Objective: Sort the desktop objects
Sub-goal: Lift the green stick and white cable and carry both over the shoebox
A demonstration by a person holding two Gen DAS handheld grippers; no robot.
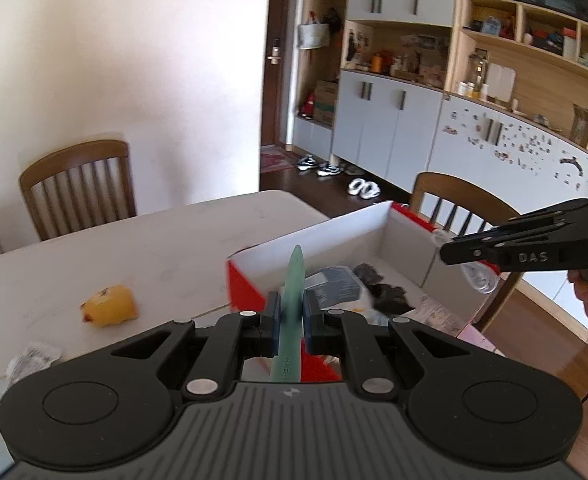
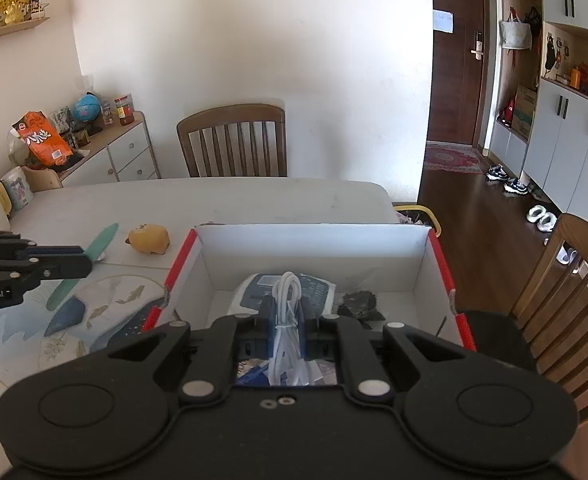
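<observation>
In the left wrist view my left gripper is shut on a long flat green tool, whose pointed tip reaches over the near wall of the red-and-white cardboard box. The right wrist view shows the same gripper at the left, with the green tool still over the table. My right gripper is shut on a bundled white cable above the open box. From the left it appears as a black gripper over the box's far corner. A yellow toy lies on the table beside the box.
In the box lie a blue-and-white packet and a dark crumpled item. A fish-print mat lies left of the box, a crumpled wrapper nearby. Wooden chairs stand at the table's far and right sides.
</observation>
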